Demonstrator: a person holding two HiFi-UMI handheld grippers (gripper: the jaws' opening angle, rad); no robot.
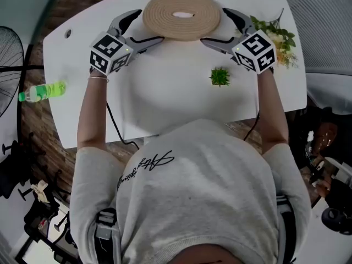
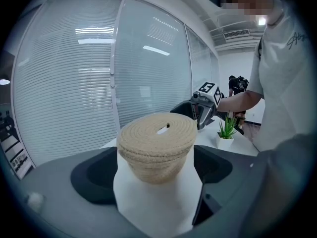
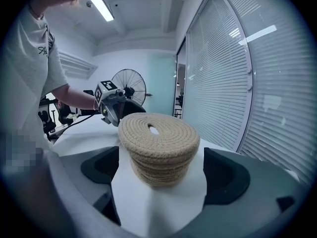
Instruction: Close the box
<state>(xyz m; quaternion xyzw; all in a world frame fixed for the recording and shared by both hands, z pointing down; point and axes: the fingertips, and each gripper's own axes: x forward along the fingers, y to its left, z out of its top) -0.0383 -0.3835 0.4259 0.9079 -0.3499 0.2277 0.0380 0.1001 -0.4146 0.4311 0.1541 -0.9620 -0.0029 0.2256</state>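
On the white table the woven rope box stands with its coiled lid already seated on top, the rim overhanging a little. Left of the box, the left gripper has its fingers spread wide. Right of the box, the right gripper is just as open, and neither clamps anything. Flanking the box like this probably lets them square the lid, so closing looks nearly finished.

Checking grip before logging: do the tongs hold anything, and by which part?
Nothing is held. The left tongs and right tongs are open, flanking the lidded rope basket.
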